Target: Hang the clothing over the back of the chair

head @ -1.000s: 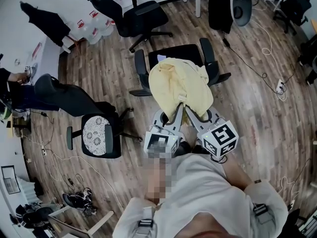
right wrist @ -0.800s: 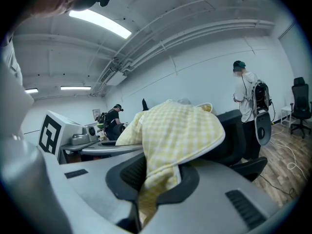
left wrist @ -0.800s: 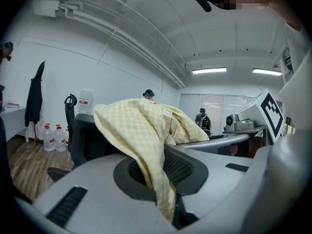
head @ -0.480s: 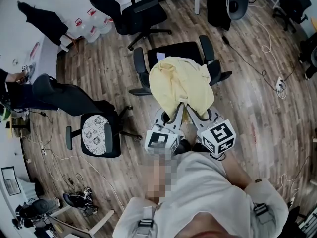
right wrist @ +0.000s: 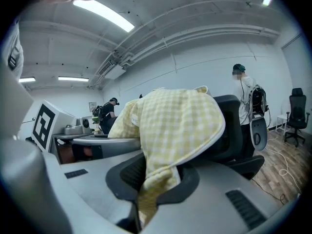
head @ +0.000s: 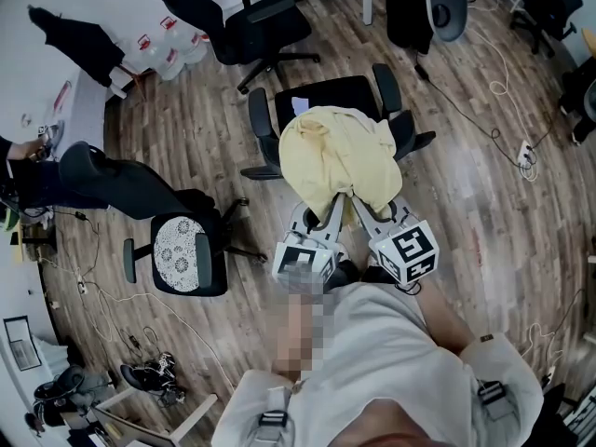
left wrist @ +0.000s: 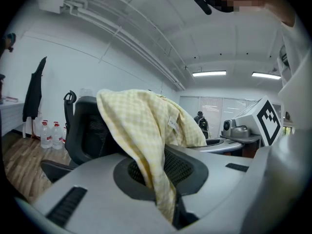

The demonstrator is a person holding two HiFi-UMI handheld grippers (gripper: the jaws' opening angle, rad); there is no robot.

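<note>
OK, one yellow checked garment (head: 340, 161), and both tools are on it. My left gripper (head: 328, 203) is clamped on one trailing end, with cloth pinched in the narrow gap between the jaws in the left gripper view (left wrist: 168, 211). My right gripper (head: 358, 203) is clenched on the other end the same way (right wrist: 139, 213). That's two grips, side by side and close together, each tool carrying one marker cube (head: 405, 250). The garment's bulk is draped over the top of the backrest of the black chair (head: 326, 96) straight ahead of me, and it runs down the near side to the jaws. That chair has two armrests (head: 261, 119), one on each side of the seat beyond the cloth. The right gripper view shows the fabric (right wrist: 180, 126) humped over the backrest (right wrist: 234, 130), and the left gripper view shows the same from the other flank (left wrist: 146, 126). Elsewhere there's one chair with a patterned seat pad (head: 186, 254) to my left, one more black chair (head: 251, 26) further off, and two water bottles (left wrist: 51, 133) by the wall. The floor is wood plank (head: 484, 212).
</note>
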